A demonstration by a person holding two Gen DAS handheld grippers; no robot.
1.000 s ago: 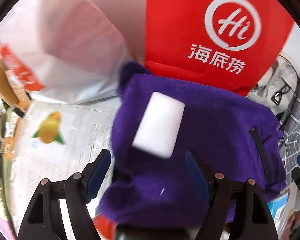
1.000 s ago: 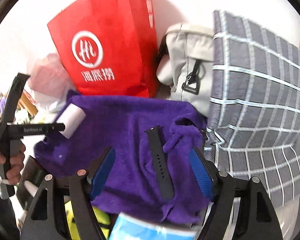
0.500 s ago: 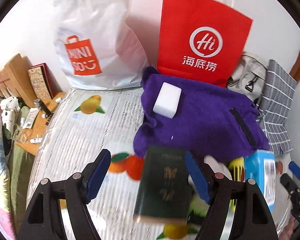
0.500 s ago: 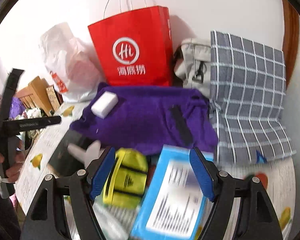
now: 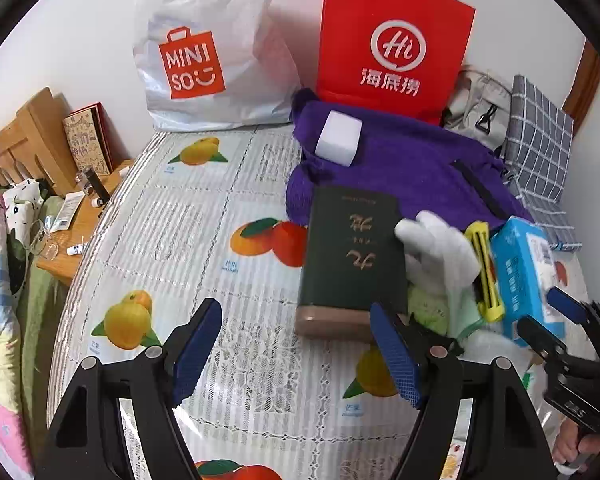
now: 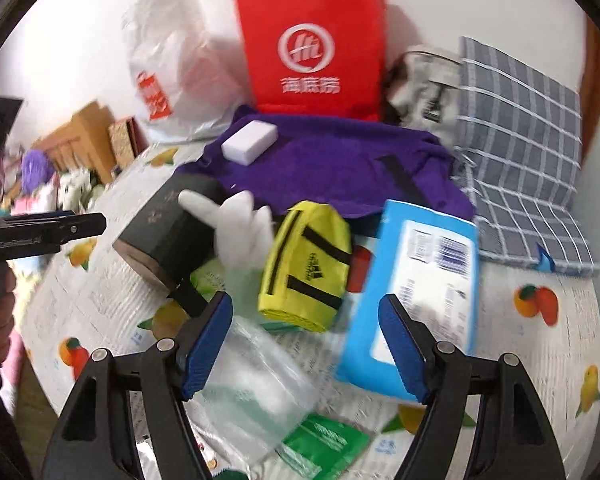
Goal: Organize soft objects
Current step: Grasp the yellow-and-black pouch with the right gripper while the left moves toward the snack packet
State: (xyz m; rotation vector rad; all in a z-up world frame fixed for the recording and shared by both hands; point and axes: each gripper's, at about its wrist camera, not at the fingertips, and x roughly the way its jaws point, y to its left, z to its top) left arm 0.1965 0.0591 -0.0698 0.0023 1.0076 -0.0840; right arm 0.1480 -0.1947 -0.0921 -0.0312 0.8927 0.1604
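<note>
A: What is different now from one second ago?

B: Both cameras are pulled back; one second ago the purple towel (image 5: 412, 168) filled the left view and sat right between the fingers, and now it lies well ahead of the left gripper (image 5: 296, 354), with the whole bench (image 5: 172, 240) visible in front; half a second ago the view was already wide, so the retreat is mostly finished.

A: Are the grippers holding something?

B: No; the left gripper has its jaws apart and nothing between them; the right gripper (image 6: 306, 346) is also spread wide and empty; it hangs above a clear plastic bag (image 6: 256, 384).

A: So where are the soft things?

B: The white sponge block (image 5: 339, 139) rests on the far left part of the towel, ahead of the left gripper; the white glove (image 6: 240, 228) lies ahead of the right gripper, touching the dark green book (image 5: 352, 256); the yellow pouch (image 6: 306, 268) is just ahead of the right gripper, a little to the right of the glove, and the blue tissue pack (image 6: 416, 296) is beside it on the right.

A: What does it mean for the task?

B: I judge that nothing is picked yet; the step back gives an overview of the pile, and the nearest soft candidates for the right gripper look to be the pouch and the glove; the right view is blurred, so small details there I cannot tell.
</note>
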